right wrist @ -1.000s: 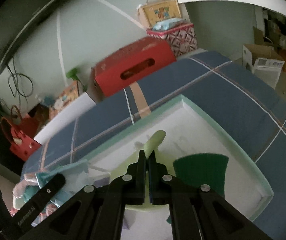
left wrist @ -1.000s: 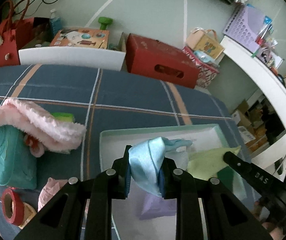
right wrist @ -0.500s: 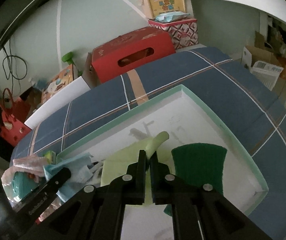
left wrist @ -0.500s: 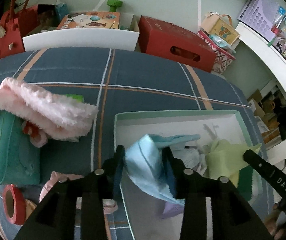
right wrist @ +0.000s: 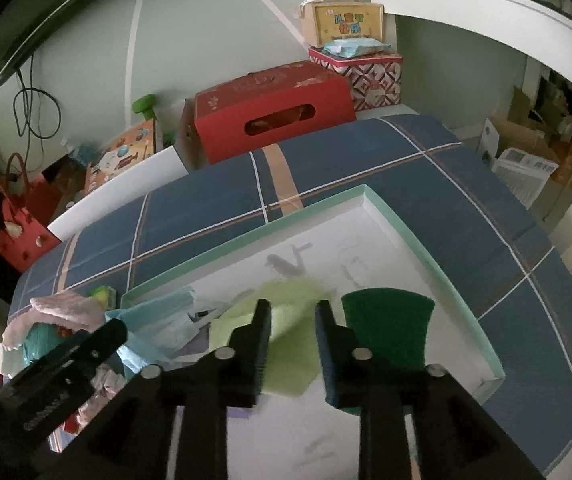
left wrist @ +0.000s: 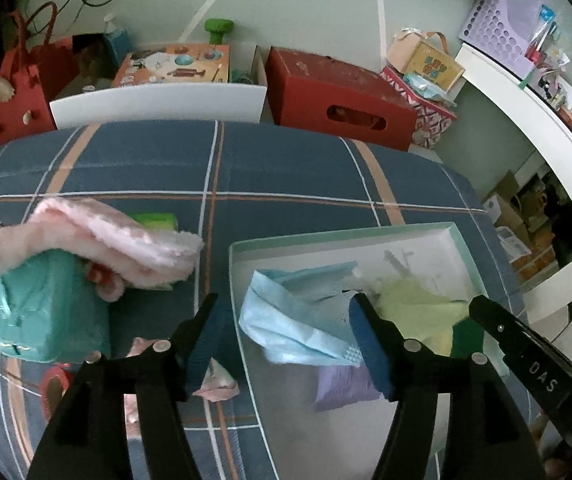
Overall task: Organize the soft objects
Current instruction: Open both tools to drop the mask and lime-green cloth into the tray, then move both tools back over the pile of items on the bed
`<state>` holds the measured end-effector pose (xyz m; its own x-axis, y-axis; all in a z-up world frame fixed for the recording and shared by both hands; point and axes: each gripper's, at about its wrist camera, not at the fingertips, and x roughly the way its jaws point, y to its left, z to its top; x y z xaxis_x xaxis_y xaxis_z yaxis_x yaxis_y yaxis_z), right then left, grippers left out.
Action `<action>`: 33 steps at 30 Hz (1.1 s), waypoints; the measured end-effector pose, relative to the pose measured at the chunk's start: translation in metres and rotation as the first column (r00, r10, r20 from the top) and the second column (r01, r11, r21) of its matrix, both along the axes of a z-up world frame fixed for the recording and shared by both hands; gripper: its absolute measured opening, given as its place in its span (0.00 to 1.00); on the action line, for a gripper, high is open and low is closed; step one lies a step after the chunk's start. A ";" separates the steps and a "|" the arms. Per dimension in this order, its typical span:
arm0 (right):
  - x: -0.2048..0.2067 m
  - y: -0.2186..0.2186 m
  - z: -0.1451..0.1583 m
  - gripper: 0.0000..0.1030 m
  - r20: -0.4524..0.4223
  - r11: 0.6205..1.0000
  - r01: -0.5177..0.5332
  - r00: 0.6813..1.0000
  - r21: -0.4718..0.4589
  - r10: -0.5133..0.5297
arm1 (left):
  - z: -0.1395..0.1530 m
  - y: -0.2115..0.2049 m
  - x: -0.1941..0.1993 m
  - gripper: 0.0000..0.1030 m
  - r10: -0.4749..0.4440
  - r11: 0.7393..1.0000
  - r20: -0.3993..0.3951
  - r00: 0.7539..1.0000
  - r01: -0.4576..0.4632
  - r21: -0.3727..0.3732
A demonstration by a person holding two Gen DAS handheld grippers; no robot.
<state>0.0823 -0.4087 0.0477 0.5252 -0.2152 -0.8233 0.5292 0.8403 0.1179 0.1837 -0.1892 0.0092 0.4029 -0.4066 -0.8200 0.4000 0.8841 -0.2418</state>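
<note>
Beyond the plaid bedcover (left wrist: 286, 168) — a red box (left wrist: 338, 100), red bag (left wrist: 9, 96) and lavender basket (left wrist: 498, 32).

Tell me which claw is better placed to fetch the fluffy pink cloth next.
Probably the left claw. Its jaws are opening off the blue cloth in the tray, and the pink cloth lies just beside it, outside the tray. The right claw sits across the tray over the yellow-green cloth.

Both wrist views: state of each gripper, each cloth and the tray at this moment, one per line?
left gripper: jaws opening, nothing pinched.
right gripper: jaws opening, pads off the cloth.
light blue cloth: released, crumpled in the tray.
yellow-green cloth: released, blurred, in the tray.
dark green cloth: flat in the tray.
purple cloth: in the tray, partly covered.
tray: open, holding four cloths.
pink fluffy cloth: outside the tray, draped over a teal pack.
</note>
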 end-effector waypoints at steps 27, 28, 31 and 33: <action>-0.004 0.000 -0.012 1.00 -0.091 0.998 0.057 0.994 -0.026 -0.059 | 0.020 0.032 -0.010 0.87 0.085 0.990 0.091 0.992 -0.095 0.105; -0.003 0.000 -0.012 1.00 -0.086 0.998 0.056 0.995 -0.014 -0.057 | 0.021 0.034 -0.009 0.87 0.088 0.990 0.092 0.992 -0.097 0.099; -0.002 0.001 -0.011 1.00 -0.065 0.999 0.042 0.997 0.008 -0.041 | 0.025 0.042 -0.008 0.87 0.100 0.991 0.090 0.991 -0.108 0.084; -0.002 0.003 -0.008 1.00 -0.038 0.999 0.029 0.999 0.030 -0.028 | 0.028 0.048 -0.008 0.87 0.108 0.990 0.091 0.990 -0.115 0.075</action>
<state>0.0808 -0.4053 0.0399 0.4881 -0.2036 -0.8487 0.5571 0.8213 0.1233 0.1758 -0.1413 0.0374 0.5133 -0.2893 -0.8080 0.3138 0.9395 -0.1370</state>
